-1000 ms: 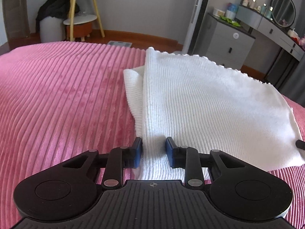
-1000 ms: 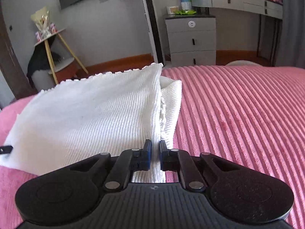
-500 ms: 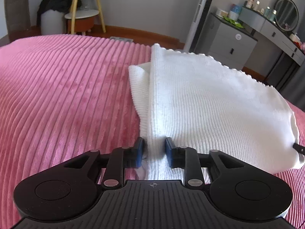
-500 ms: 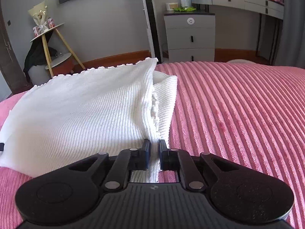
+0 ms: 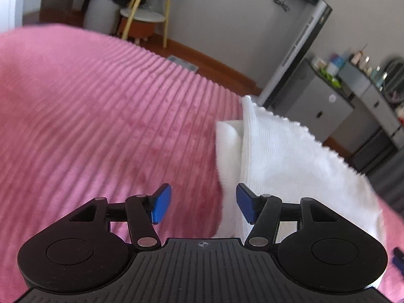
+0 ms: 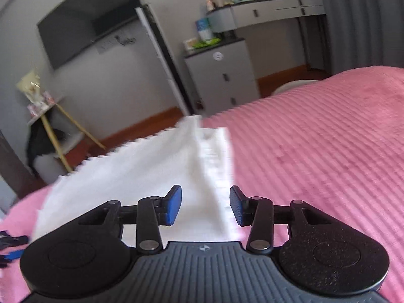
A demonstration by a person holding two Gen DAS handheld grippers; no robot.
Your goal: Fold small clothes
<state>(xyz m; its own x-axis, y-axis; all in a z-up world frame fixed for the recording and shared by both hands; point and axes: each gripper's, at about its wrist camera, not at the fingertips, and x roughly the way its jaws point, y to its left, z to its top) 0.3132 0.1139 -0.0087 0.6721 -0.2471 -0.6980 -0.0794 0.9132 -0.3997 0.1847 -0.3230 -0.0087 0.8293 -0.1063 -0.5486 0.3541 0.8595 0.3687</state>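
Bed cover [image 5: 101, 116]: pink, plush, with raised ribs running across it; it fills most of both wrist views.
Cover, condition: the ribs look even, with a few darker, slightly flattened patches near the middle of the left wrist view.
White garment [image 5: 290, 156]: ribbed knit cloth, lying flat on the cover and folded over itself.
Garment, layers: a narrower lower layer sticks out along one side from under the wider upper layer.
Garment, edge: the far hem is scalloped and lies close to the far edge of the bed.
Garment, right wrist view [image 6: 141, 176]: blurred; it lies left of the bare pink cover [image 6: 328, 151].
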